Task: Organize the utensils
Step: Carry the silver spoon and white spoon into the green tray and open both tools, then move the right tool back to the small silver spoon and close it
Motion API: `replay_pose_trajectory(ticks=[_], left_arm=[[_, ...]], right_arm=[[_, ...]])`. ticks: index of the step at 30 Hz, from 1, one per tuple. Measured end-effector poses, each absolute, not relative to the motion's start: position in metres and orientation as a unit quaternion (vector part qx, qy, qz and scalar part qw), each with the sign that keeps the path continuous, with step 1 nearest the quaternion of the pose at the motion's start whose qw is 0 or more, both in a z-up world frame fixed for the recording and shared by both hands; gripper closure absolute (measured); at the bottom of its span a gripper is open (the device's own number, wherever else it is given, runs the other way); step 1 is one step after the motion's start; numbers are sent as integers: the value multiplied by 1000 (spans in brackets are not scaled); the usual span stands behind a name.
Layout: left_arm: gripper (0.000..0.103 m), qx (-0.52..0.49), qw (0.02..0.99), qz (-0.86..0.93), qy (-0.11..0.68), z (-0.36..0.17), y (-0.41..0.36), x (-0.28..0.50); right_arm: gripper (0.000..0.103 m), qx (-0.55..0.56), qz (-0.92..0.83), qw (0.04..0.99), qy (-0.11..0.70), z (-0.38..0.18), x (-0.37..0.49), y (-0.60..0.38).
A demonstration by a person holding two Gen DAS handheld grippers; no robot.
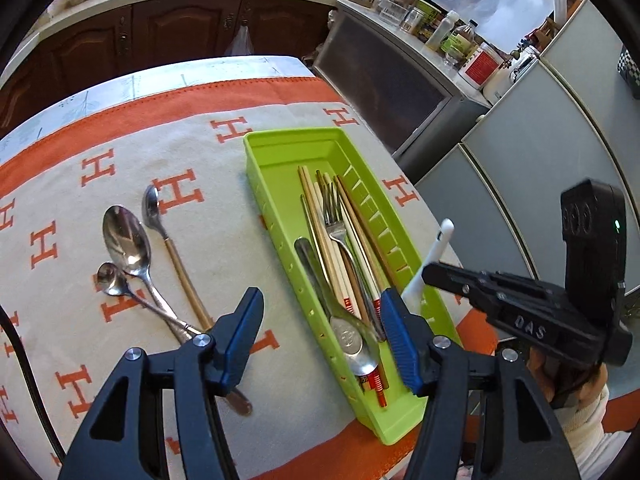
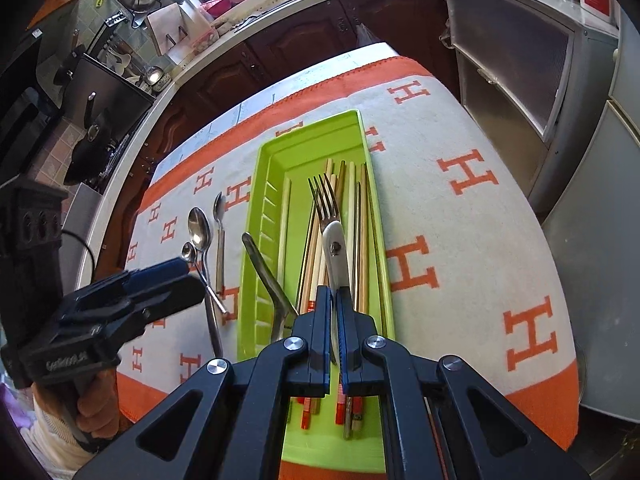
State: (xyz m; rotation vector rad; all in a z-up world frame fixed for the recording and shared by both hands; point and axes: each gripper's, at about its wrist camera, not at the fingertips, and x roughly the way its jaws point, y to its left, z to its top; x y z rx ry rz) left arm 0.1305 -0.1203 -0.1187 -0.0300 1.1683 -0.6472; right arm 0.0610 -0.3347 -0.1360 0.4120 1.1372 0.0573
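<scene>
Two claws differ: your right gripper (image 2: pixel 334 300) clamps the white-handled knife (image 2: pixel 335 250), left gripper (image 1: pixel 322 320) gapes empty; dropped crookedly, it could straddle the green plastic tray (image 2: pixel 250 280).

The left gripper (image 1: pixel 322 316) tilts steeply downward, its blue-padded jaws spread apart with nothing pressed between them. The right gripper (image 2: pixel 334 304) also points down, its jaws closed on a white-handled utensil (image 2: pixel 335 248). A cream sleeve (image 2: pixel 52 436) covers the left wrist
</scene>
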Motion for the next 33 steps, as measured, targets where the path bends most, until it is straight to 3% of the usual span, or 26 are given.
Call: replay_pose_trajectory(ticks=[8,33], left_arm=[[38,-11,791,-280,544,-123,-104,122],[35,-43,817,-185,544,-122,-22,113]], right_arm=[[99,213,18,821,530,-147,92,-335],[90,193,89,816,538,-130,88,-275]])
